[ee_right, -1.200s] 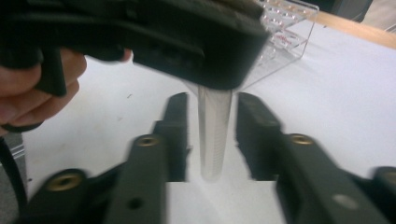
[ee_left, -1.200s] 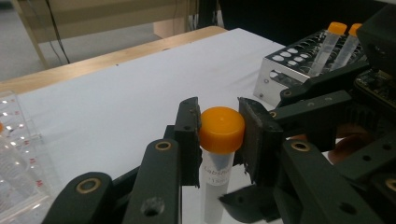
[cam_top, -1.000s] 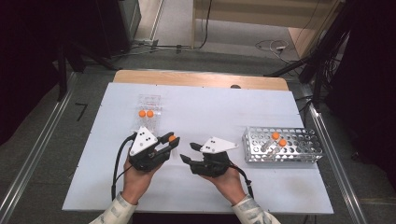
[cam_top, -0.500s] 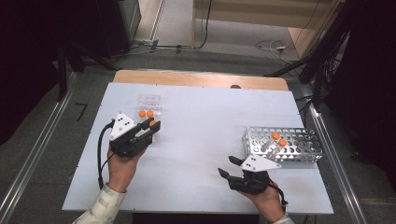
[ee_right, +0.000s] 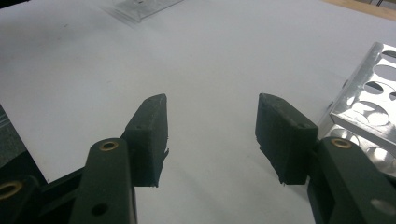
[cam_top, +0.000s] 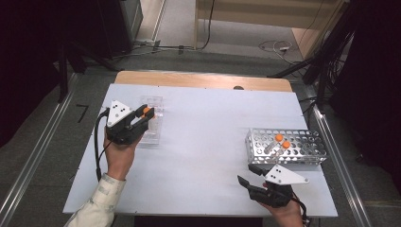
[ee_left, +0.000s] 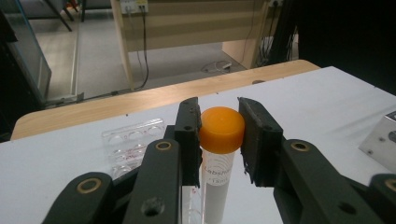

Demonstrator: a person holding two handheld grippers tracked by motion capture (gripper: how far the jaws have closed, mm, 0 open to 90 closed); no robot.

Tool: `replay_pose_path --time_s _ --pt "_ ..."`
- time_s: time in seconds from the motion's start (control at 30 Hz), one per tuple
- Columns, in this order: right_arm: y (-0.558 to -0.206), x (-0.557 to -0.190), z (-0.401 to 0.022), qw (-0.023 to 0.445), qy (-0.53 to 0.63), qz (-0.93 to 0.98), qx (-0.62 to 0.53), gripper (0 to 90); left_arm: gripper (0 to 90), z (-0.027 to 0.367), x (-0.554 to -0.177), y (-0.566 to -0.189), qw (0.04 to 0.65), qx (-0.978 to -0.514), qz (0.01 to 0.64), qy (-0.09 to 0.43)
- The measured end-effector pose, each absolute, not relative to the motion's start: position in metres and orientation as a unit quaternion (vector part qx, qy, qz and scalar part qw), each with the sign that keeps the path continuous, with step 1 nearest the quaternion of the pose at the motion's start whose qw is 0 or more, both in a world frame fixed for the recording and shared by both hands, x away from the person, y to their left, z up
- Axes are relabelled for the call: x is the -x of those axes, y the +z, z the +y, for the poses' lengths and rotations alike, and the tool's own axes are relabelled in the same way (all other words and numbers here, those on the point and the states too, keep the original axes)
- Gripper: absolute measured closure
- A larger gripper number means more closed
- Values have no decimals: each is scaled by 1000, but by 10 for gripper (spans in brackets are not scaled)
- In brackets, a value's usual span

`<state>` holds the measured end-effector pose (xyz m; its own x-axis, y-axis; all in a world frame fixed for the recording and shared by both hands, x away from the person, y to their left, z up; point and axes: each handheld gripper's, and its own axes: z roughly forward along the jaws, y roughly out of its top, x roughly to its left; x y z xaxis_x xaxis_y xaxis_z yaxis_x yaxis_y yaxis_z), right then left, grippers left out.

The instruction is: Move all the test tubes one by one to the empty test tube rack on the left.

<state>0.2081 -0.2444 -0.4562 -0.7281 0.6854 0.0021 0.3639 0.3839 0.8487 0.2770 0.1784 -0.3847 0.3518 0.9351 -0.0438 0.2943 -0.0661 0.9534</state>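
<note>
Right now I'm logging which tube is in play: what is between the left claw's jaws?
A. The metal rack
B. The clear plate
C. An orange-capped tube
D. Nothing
C: in the left gripper view the left claw has its jaws on the cap of the orange-capped tube.

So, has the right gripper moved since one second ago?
Yes. The right gripper has gone from the table's middle toward the person's right and nearer the front edge, and now sits just in front of the metal rack.
</note>
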Motion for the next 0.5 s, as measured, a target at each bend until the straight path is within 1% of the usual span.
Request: replay_pose_path --time_s 0.17,0.37,0.5 --pt "-456 -209 -249 180 452 809 -330 418 703 181 -282 -387 490 -653 473 330" --pt "-457 -211 -251 167 448 808 -346 340 703 183 -286 -390 491 -646 482 331" --pt "-458 -212 -250 165 447 808 -348 317 703 183 -289 -392 488 -647 484 331"
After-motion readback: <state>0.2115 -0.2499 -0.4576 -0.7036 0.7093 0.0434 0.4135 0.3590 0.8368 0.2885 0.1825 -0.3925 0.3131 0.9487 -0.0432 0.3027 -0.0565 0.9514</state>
